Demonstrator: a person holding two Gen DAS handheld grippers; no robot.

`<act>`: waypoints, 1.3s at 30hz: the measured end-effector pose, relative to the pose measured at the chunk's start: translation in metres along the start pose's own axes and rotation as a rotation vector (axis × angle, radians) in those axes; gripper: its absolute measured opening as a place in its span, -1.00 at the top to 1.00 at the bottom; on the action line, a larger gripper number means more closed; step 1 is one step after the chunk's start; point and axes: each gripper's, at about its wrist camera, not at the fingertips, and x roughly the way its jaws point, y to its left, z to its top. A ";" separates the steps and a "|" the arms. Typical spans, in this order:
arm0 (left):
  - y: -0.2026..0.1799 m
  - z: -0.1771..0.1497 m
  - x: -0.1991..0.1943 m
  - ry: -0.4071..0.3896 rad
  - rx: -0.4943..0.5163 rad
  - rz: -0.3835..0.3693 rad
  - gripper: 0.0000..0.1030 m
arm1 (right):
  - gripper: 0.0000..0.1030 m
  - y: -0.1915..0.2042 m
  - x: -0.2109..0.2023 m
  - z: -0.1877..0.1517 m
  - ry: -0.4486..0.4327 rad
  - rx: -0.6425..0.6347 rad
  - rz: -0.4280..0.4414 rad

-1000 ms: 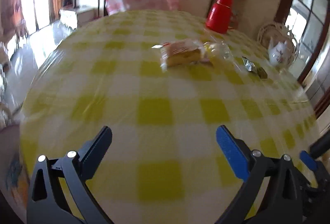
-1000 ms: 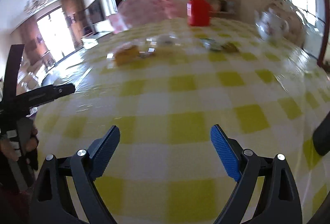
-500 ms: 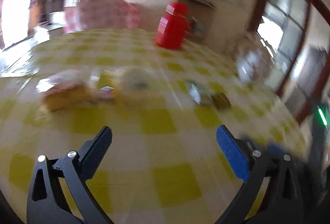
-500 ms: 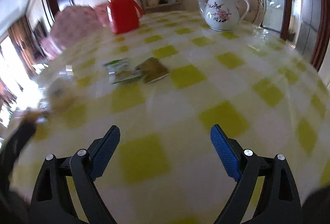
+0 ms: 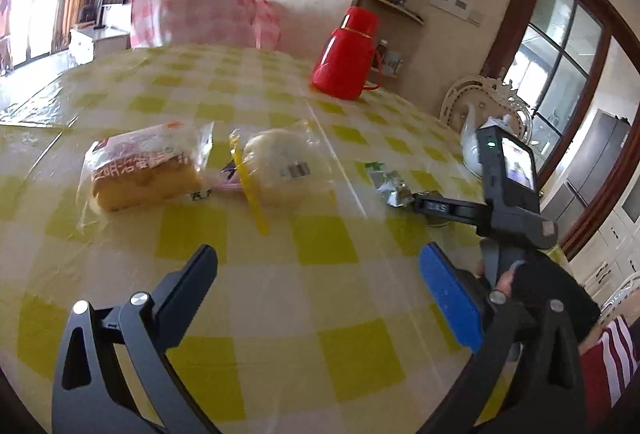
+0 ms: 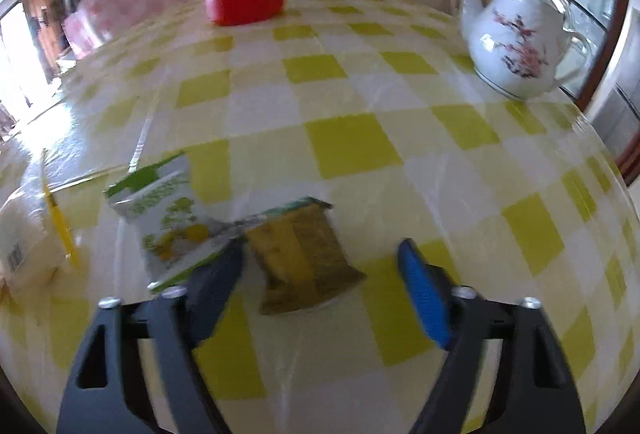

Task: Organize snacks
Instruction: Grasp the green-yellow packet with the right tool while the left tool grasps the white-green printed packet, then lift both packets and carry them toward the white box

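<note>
- The right gripper (image 6: 320, 270) is coming down over the olive-yellow snack packet (image 6: 306, 254) lying flat on the tabletop (image 6: 352, 146), so the step in hand looks like the first pick-up of the sorting job.
- Its jaws have just been closing; they are standing partly apart with the packet between them, and the pads are not pressing on it as far as the right wrist view shows.
- The green-and-white snack packet (image 6: 168, 218) is lying just beside the olive one, its lower corner reaching under or against the left finger (image 6: 218, 274); which of the two I cannot tell.
- The left gripper (image 5: 316, 286) is hanging over bare checked cloth with its jaws wide apart and nothing between them.
- Ahead of it the wrapped cake slice (image 5: 146, 170) and the round bun in clear wrap (image 5: 280, 164) are sitting side by side, untouched.
- The next move is probably asking for the right jaws to settle lower and finish closing on the thin olive packet alone, keeping the green one out of the pinch.
- A flat foil wrapper may slip or crumple, so a pinch on its edge seems wise.
</note>
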 end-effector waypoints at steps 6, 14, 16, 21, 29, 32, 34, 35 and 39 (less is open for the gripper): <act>0.012 -0.001 0.001 0.023 -0.048 0.014 -0.96 | 0.35 0.015 -0.075 -0.066 -0.052 -0.019 0.122; -0.028 -0.014 0.004 0.046 0.130 -0.054 -0.96 | 0.35 -0.009 -0.150 -0.167 -0.134 0.086 0.171; -0.047 -0.012 0.014 0.057 0.202 -0.085 -0.96 | 0.35 -0.012 -0.159 -0.168 -0.166 0.087 0.151; -0.101 0.018 0.071 0.108 0.357 -0.002 -0.97 | 0.34 -0.007 -0.149 -0.168 -0.117 0.051 0.140; -0.141 0.038 0.184 0.237 0.429 0.114 -0.85 | 0.34 -0.009 -0.150 -0.168 -0.111 0.065 0.173; -0.134 0.046 0.200 0.265 0.406 0.128 -0.84 | 0.34 -0.001 -0.149 -0.168 -0.110 0.032 0.177; -0.126 0.046 0.211 0.309 0.383 0.100 -0.61 | 0.34 0.002 -0.149 -0.168 -0.112 0.022 0.175; -0.125 0.044 0.212 0.322 0.385 0.085 -0.21 | 0.34 0.000 -0.148 -0.167 -0.112 0.025 0.180; -0.131 0.041 0.193 0.295 0.398 -0.008 0.26 | 0.34 -0.007 -0.148 -0.166 -0.122 0.058 0.199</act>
